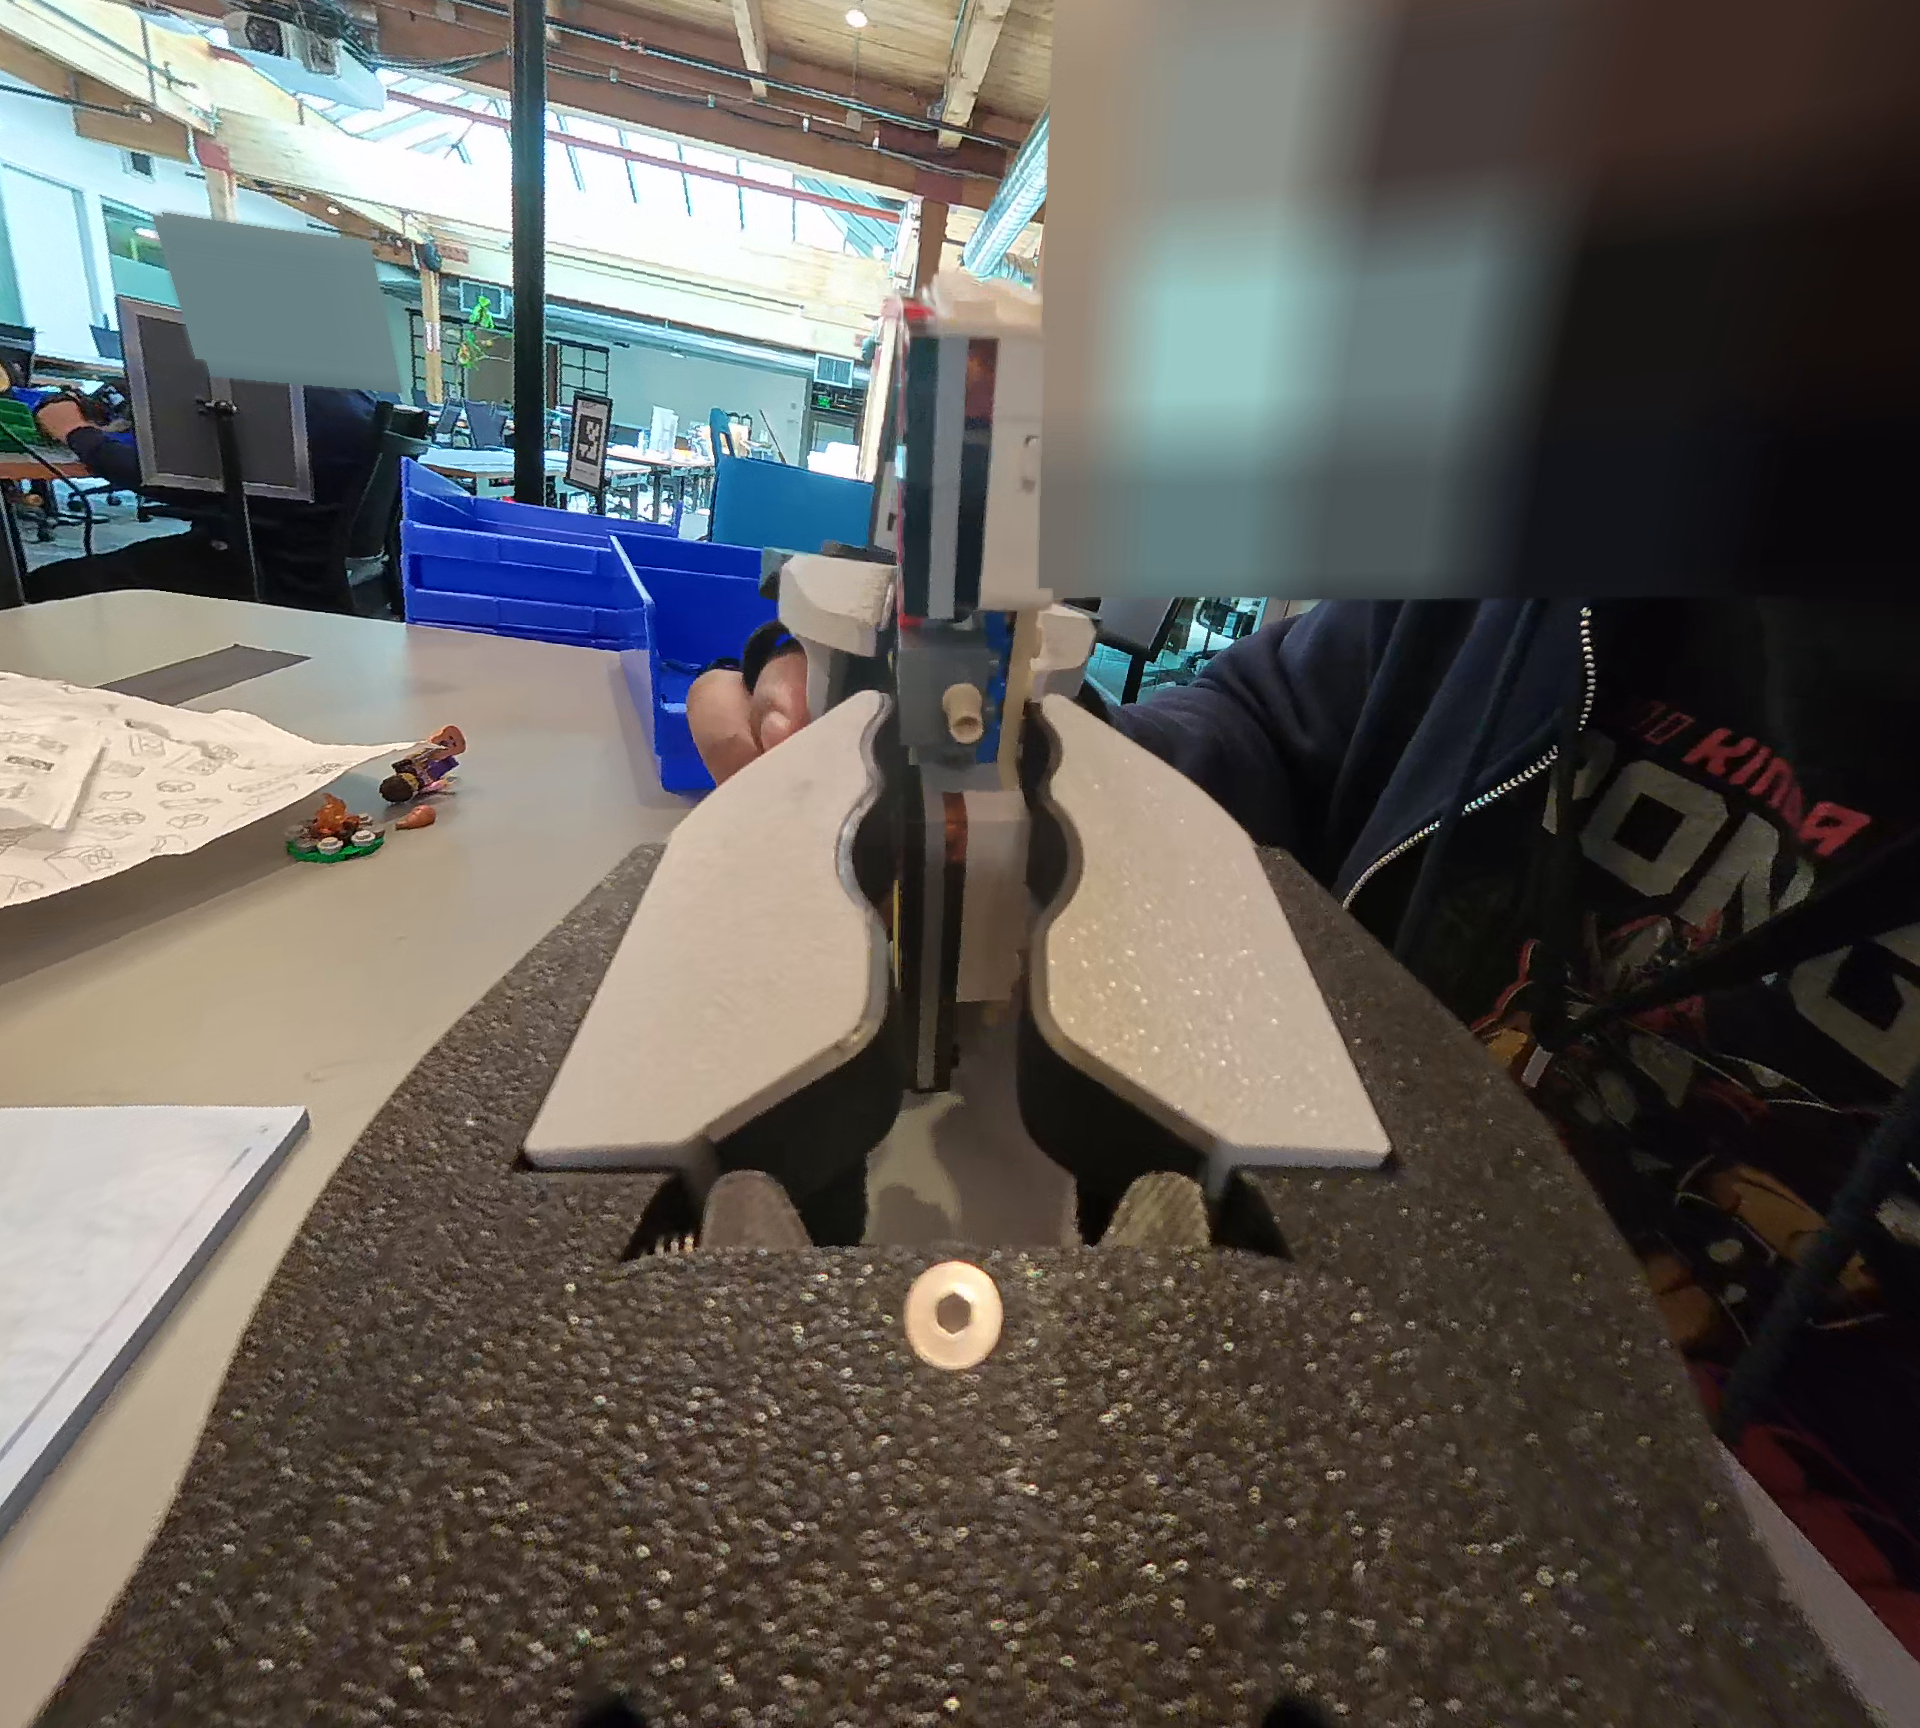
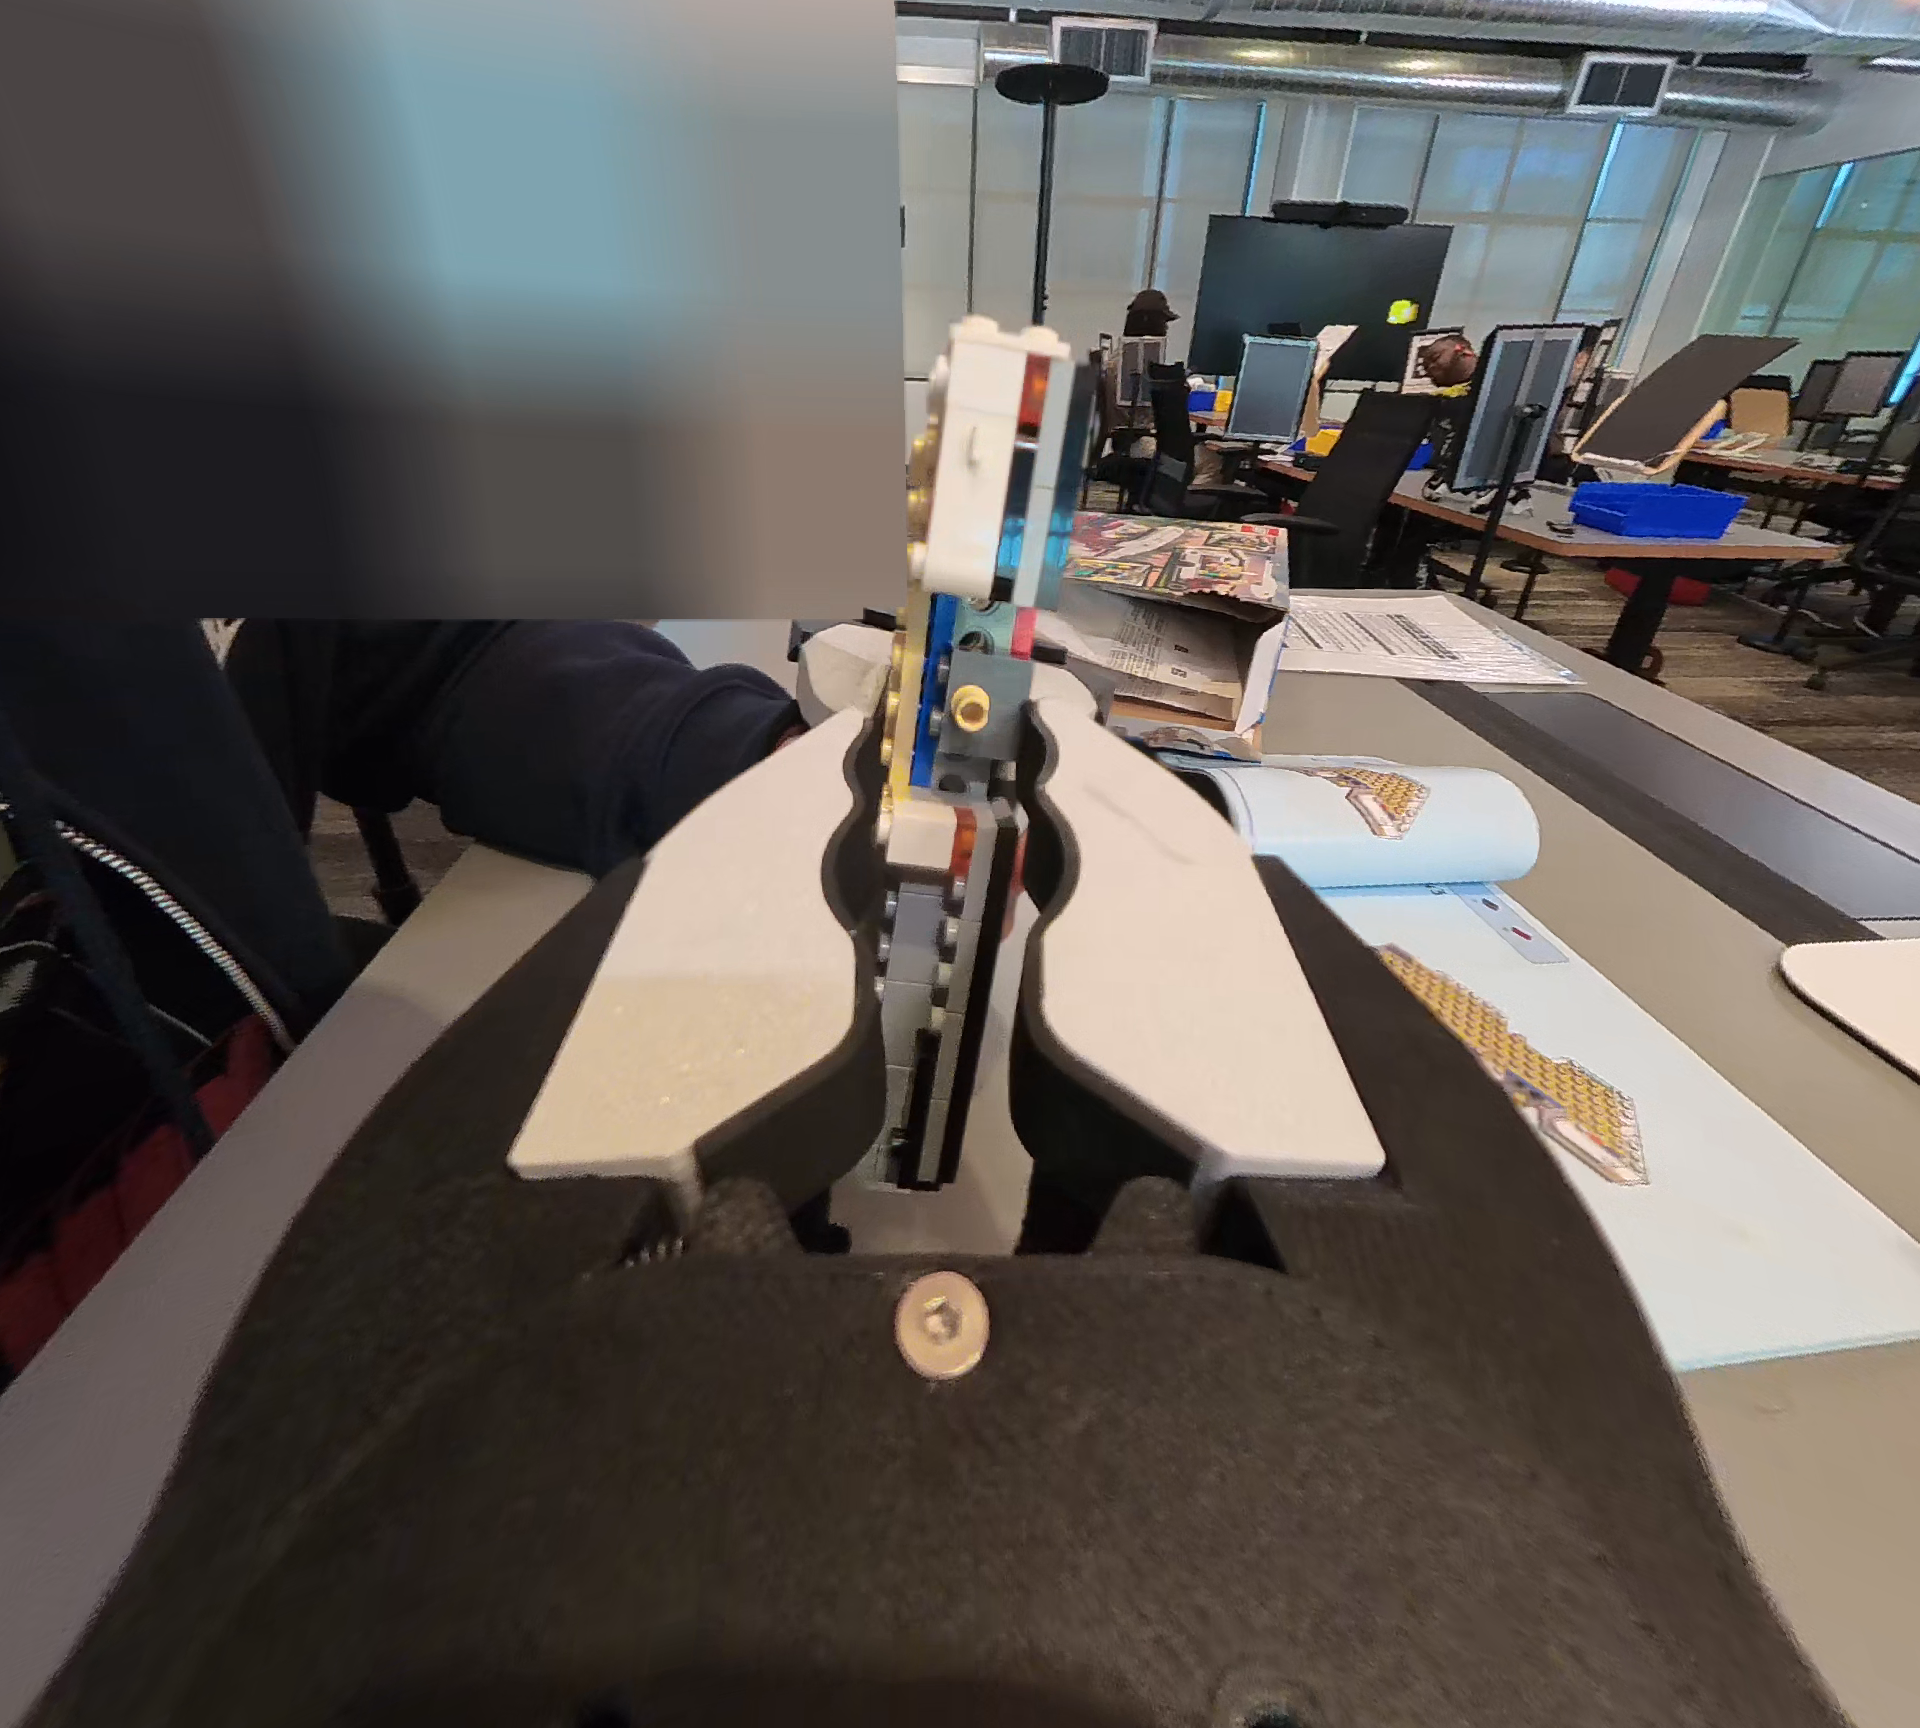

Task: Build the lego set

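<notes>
A tall, thin brick model of white, grey, blue, red and gold pieces with a tan peg stands upright in the air in both views. My left gripper is shut on its lower part, pads pressed on both sides. My right gripper is shut on the same model from the opposite side. Each view shows the other gripper's white fingertips just beyond the model. The model's lower end runs down between the fingers toward each gripper's body.
Blue bins stand at the back of the grey table. A minifigure, a small green build, a printed sheet and a booklet lie to the left. An open instruction booklet and an opened box lie to the right. A person in a dark hoodie is close by. My two grippers' fingertips are within a few centimetres of each other.
</notes>
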`<move>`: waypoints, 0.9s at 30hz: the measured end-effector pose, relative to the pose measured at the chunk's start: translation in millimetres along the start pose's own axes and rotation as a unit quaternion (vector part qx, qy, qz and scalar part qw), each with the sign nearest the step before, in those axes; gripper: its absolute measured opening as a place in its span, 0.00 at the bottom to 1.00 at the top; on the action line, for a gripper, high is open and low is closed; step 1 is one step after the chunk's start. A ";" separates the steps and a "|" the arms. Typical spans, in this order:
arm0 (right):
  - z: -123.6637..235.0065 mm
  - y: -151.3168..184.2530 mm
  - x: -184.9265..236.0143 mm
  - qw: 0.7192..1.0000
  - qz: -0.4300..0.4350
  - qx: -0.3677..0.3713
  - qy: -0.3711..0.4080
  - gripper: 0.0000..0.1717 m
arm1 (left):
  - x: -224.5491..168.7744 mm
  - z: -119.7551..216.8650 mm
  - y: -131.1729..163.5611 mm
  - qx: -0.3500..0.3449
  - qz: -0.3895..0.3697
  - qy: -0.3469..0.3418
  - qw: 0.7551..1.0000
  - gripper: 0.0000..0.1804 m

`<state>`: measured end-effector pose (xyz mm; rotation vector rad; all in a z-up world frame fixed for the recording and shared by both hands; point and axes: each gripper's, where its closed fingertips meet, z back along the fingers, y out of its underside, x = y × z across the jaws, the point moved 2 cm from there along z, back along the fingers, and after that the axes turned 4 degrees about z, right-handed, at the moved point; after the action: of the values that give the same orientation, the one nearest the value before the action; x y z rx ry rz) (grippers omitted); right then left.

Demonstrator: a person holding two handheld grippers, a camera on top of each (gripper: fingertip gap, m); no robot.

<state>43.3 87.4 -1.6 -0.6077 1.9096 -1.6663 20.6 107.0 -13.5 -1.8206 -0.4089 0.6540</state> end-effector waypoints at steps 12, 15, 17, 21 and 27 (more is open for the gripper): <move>2.4 -4.6 -6.0 0.999 -0.019 -0.020 0.016 0.16 | 3.1 -1.1 2.0 0.003 0.011 -0.008 1.000 0.12; 2.4 -4.6 -5.0 0.999 -0.021 -0.021 0.012 0.15 | 3.3 -1.4 2.5 0.005 0.016 -0.006 1.000 0.12; 2.2 -4.8 -4.4 0.999 -0.029 -0.024 0.007 0.14 | 2.8 -1.5 2.8 0.006 0.015 -0.005 1.000 0.12; 2.5 -4.1 -4.8 0.999 -0.041 -0.024 -0.002 0.14 | 3.7 -1.8 3.6 0.011 0.017 -0.008 1.000 0.12; 2.9 -3.6 -4.2 0.998 -0.047 -0.029 -0.012 0.14 | 3.2 -2.3 4.4 0.014 0.016 -0.009 1.000 0.12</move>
<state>48.3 87.4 2.1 -0.7483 1.9452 -1.6586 24.4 105.6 -17.8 -1.7981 -0.3814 0.6941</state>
